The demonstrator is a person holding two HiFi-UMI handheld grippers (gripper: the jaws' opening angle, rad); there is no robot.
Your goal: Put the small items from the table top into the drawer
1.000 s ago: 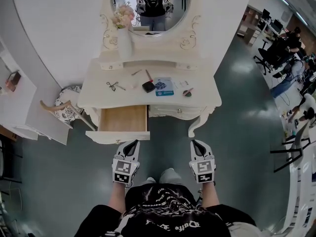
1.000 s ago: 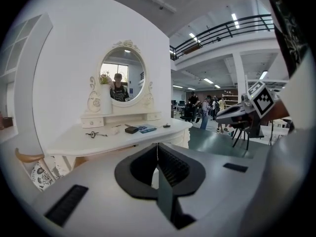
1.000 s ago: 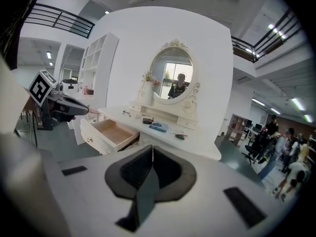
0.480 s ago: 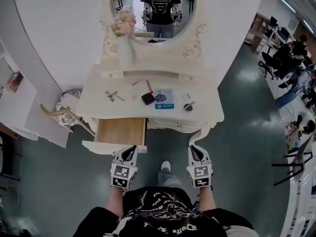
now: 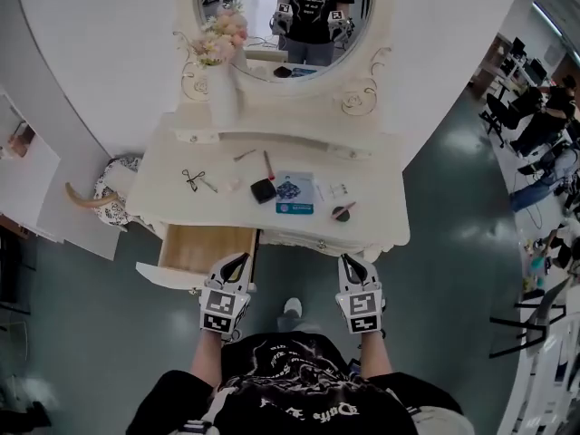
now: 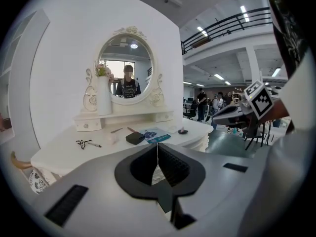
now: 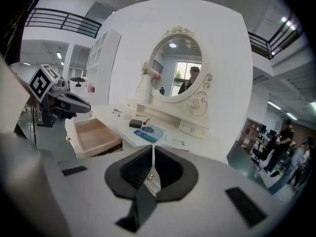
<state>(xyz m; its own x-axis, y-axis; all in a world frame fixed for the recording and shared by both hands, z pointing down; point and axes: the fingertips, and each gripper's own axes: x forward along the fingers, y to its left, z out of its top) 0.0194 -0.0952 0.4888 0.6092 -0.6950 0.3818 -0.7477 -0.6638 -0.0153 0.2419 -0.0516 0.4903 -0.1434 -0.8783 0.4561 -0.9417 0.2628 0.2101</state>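
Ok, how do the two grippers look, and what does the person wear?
Both the left gripper and the right gripper have light grey bodies, black ribbed jaws narrowing to a point, and a cube with black-and-white square markers. No cables show. The person wears a black shirt with white lettering.

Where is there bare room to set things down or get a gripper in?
The open drawer shows bare wood throughout. On the table top, the right end past the small dark round item is free. The middle is crowded: scissors, black box, blue booklet.

scissors left of booklet, drawer front-left
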